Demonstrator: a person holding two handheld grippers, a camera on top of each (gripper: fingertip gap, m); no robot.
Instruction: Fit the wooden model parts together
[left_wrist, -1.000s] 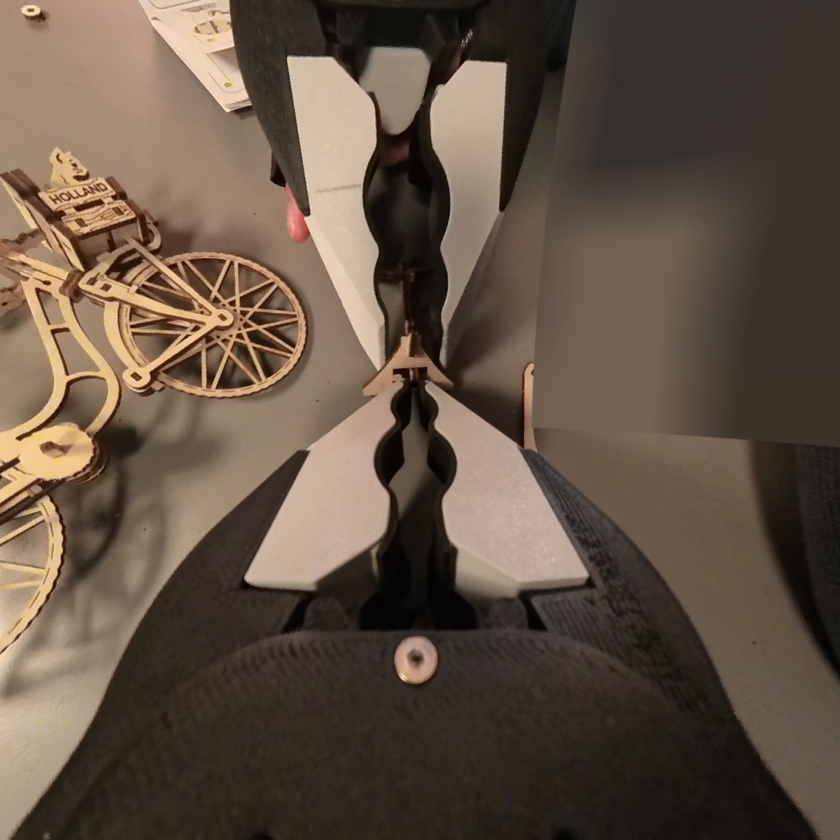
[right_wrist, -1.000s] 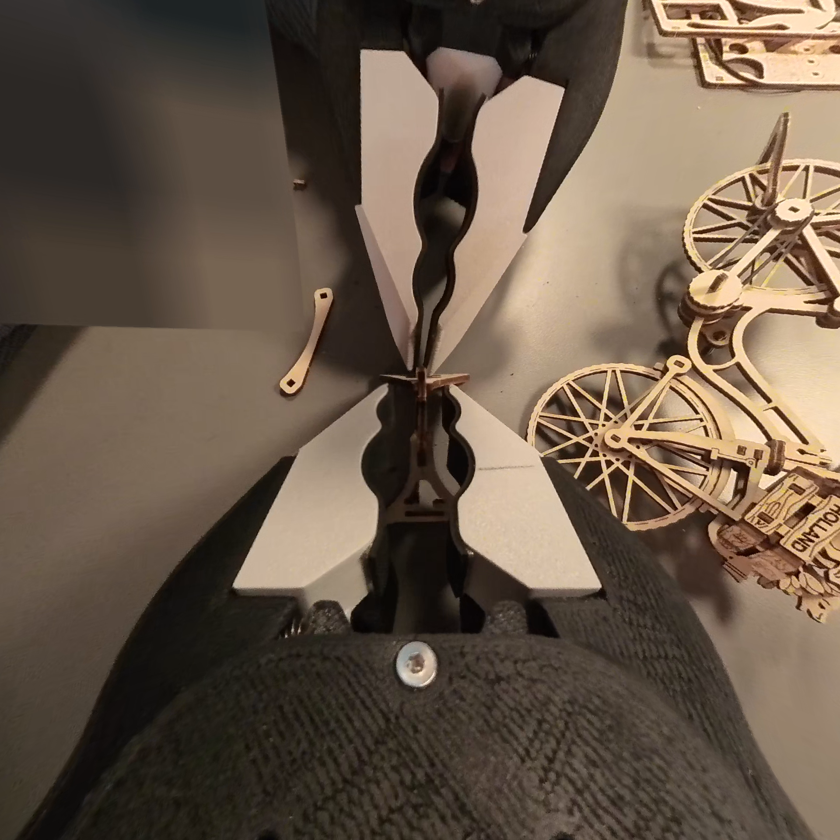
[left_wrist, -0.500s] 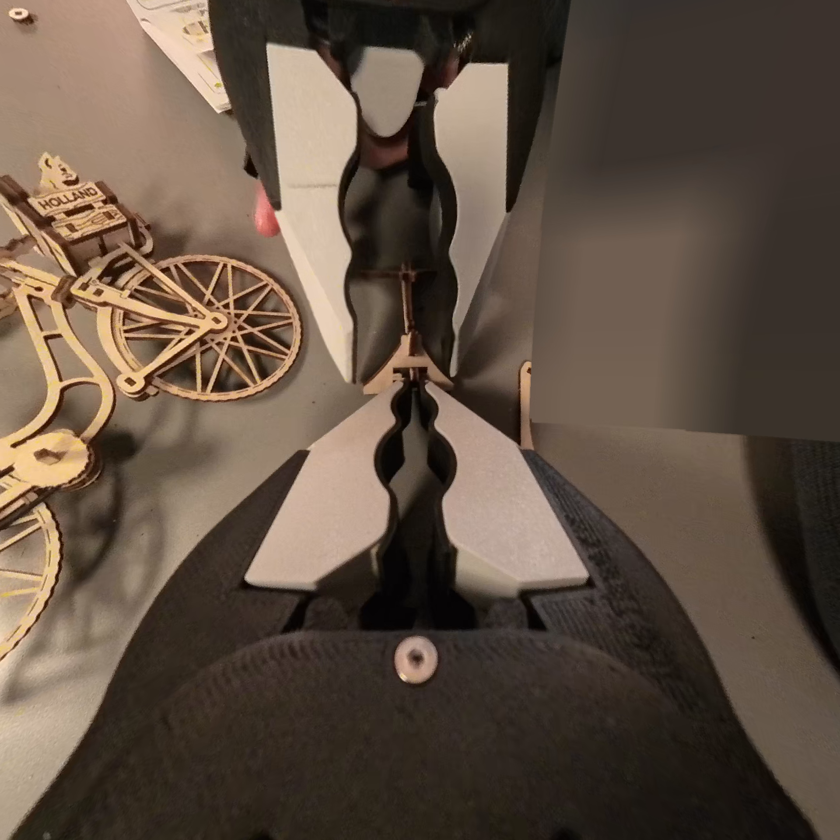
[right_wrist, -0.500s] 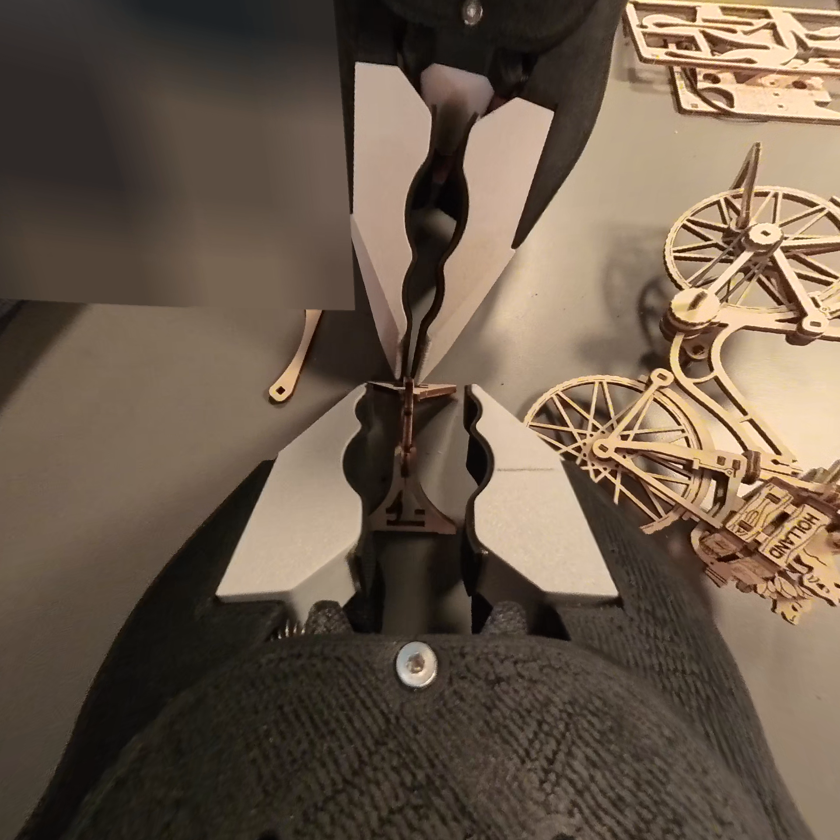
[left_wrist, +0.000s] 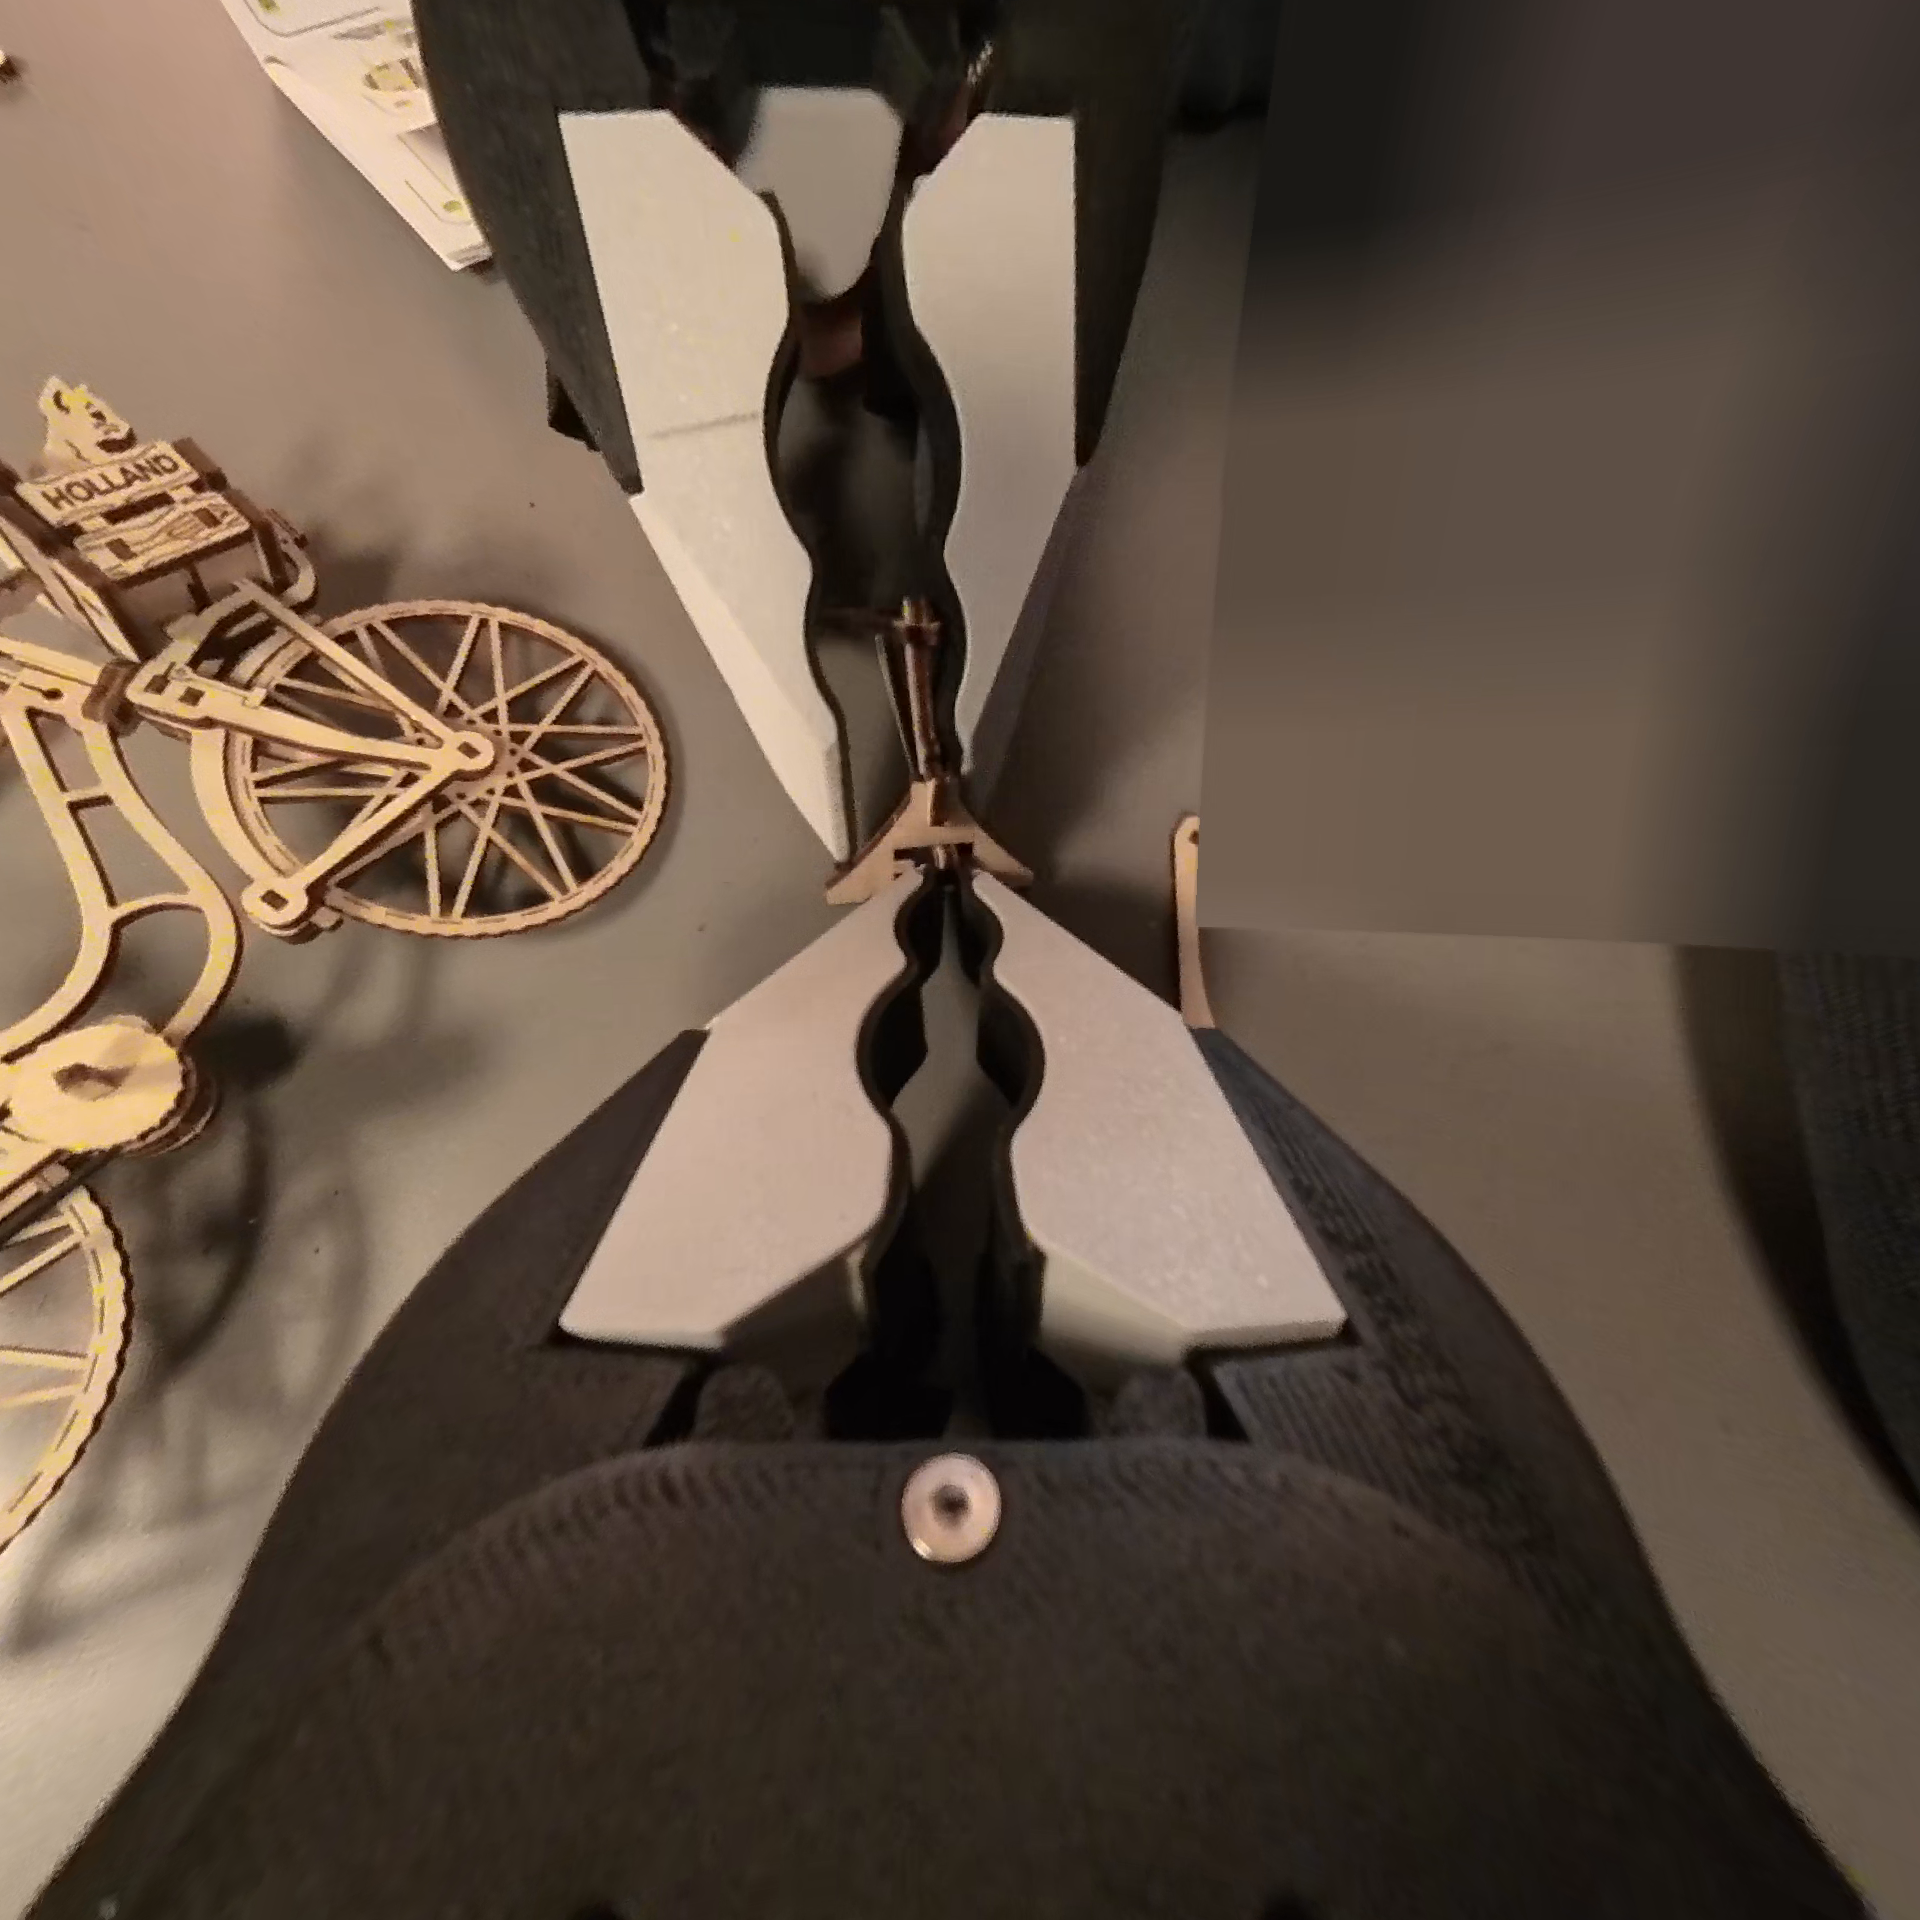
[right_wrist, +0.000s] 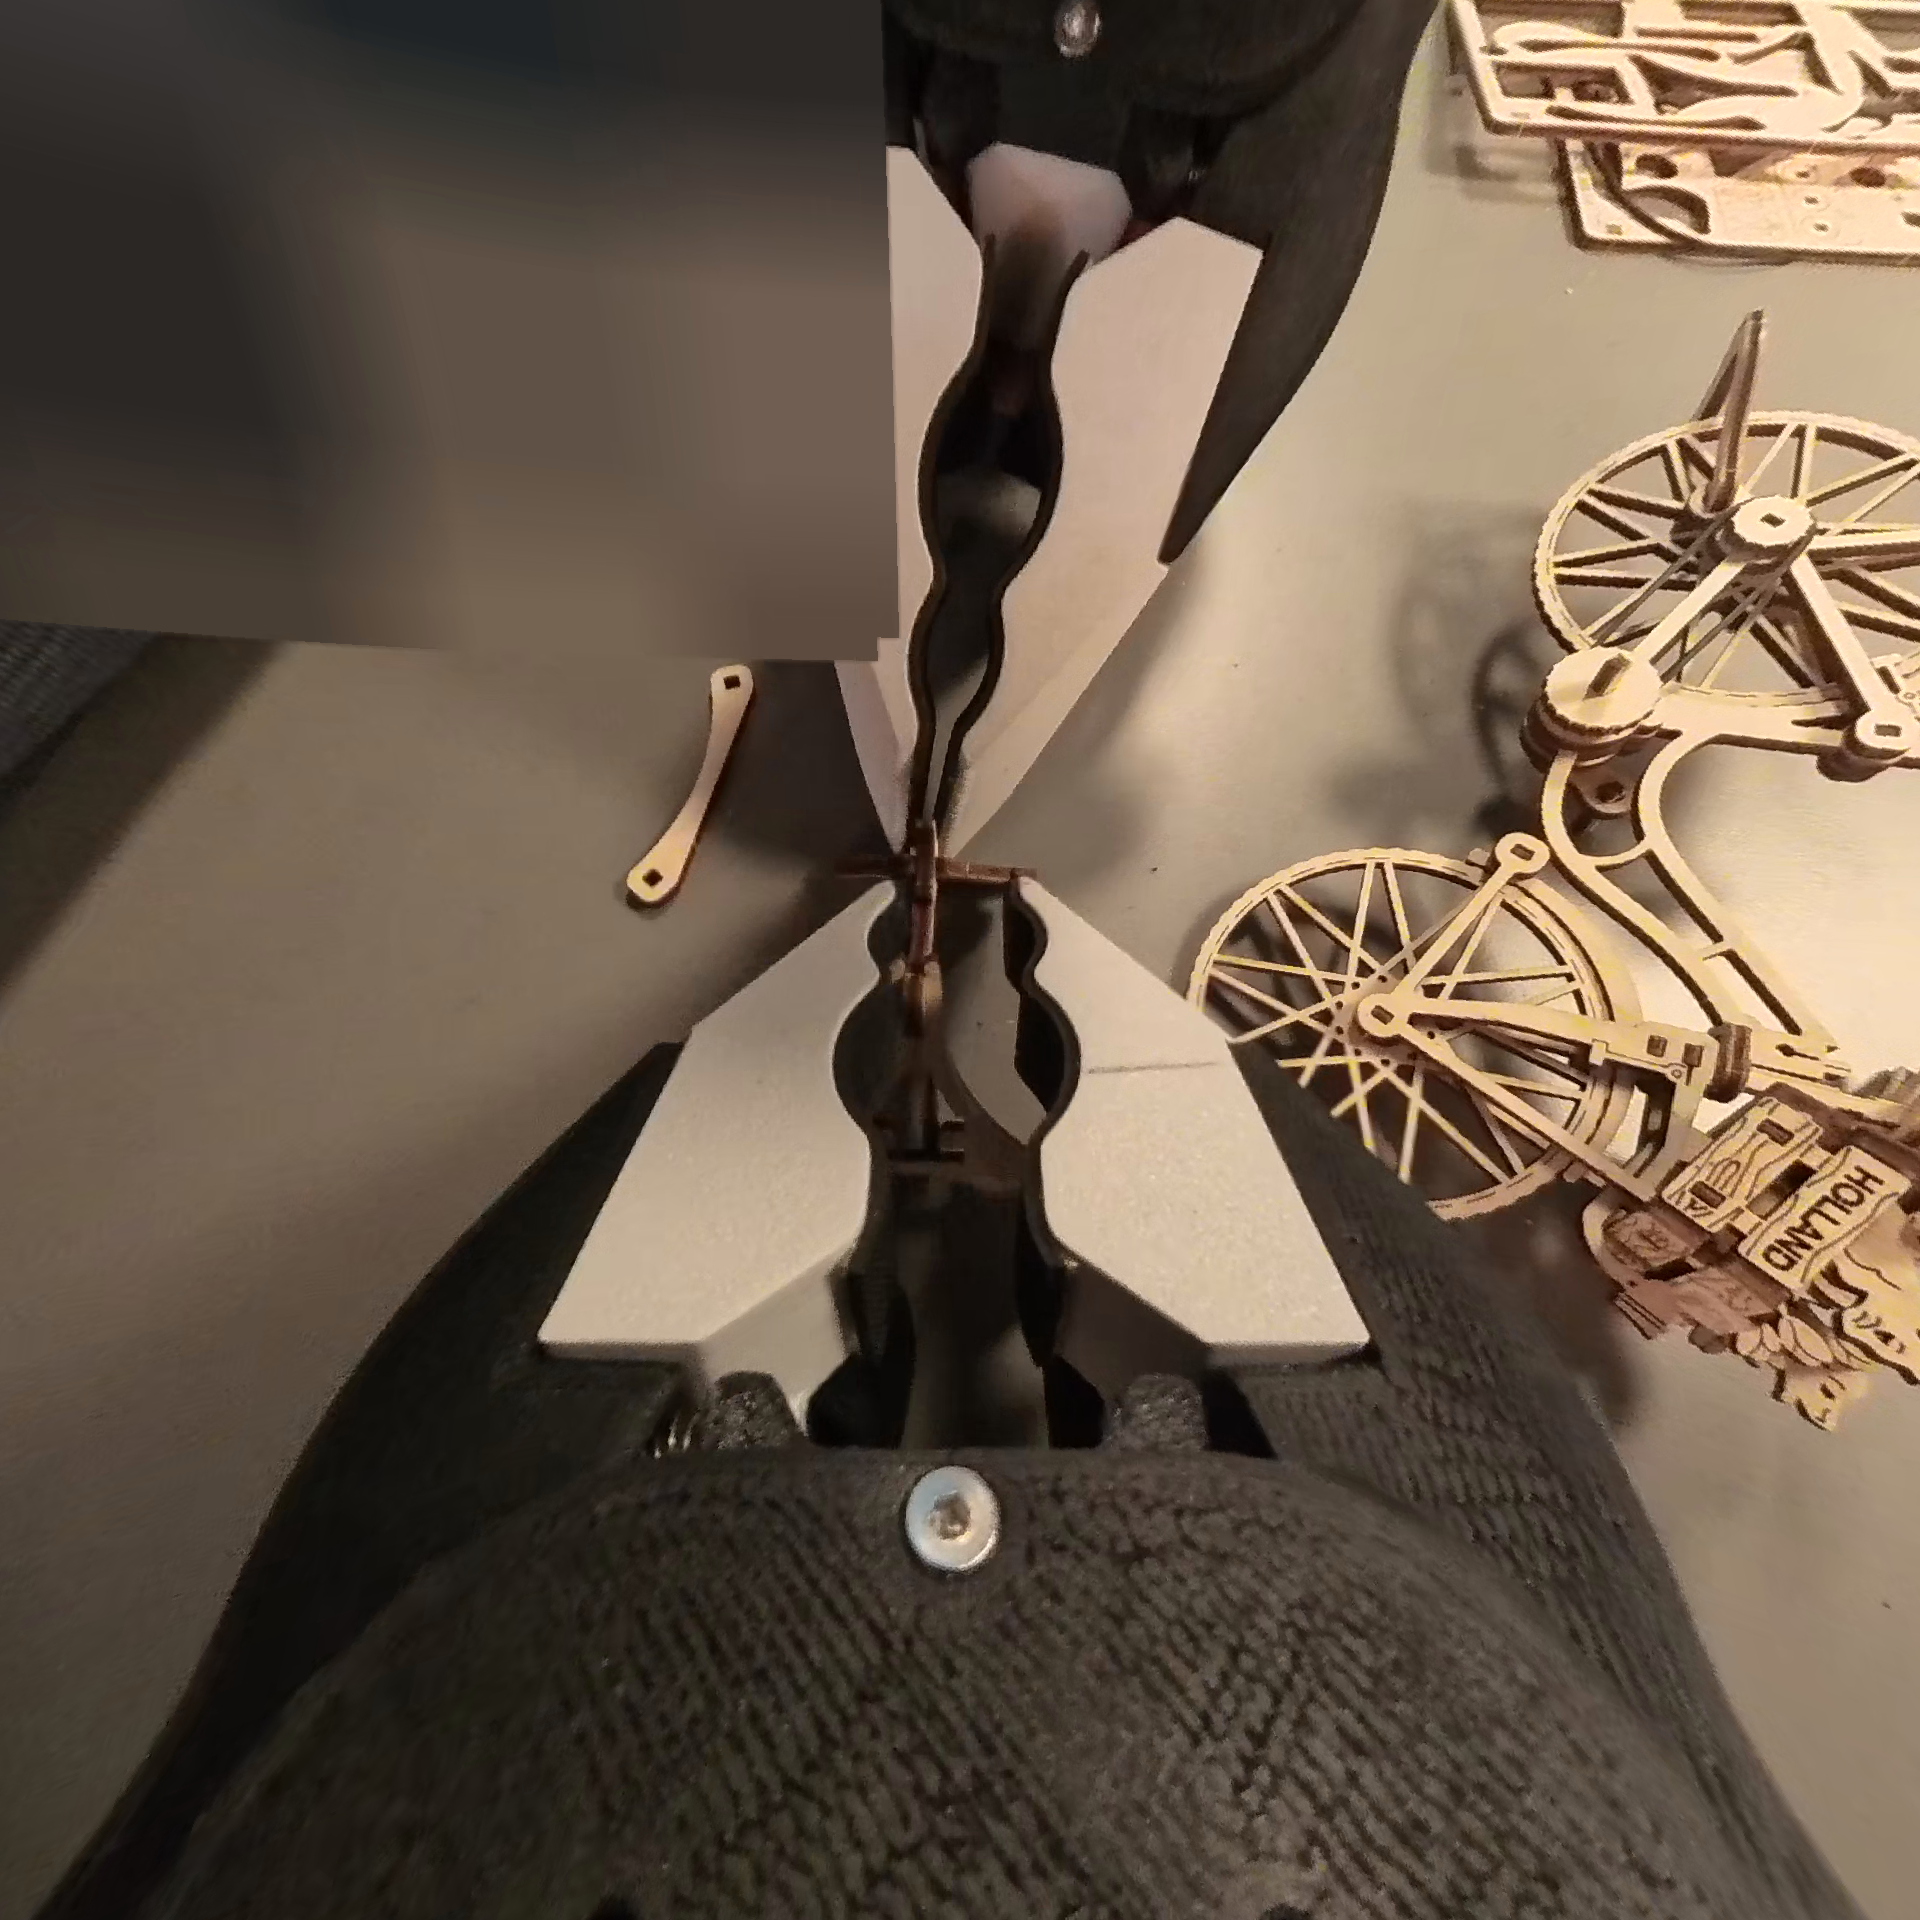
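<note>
Nose to nose above the grey table (left_wrist: 312, 312), the left gripper (left_wrist: 940, 883) pinches the small tan laser-cut wooden strut assembly (right_wrist: 920, 977), its long axis running between the right gripper's (right_wrist: 940, 894) slightly parted fingers.

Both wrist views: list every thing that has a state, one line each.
Left hand-held gripper: shut on the small brown laser-cut wooden part.
Small brown laser-cut wooden part: held off the table, reaching in between the other gripper's fingers.
Right hand-held gripper: fingers narrowly apart around the part; grip unclear.
Pale wooden bicycle model: partly built, lying on its side.
Curved pale wooden strip: loose, lying flat.
</note>
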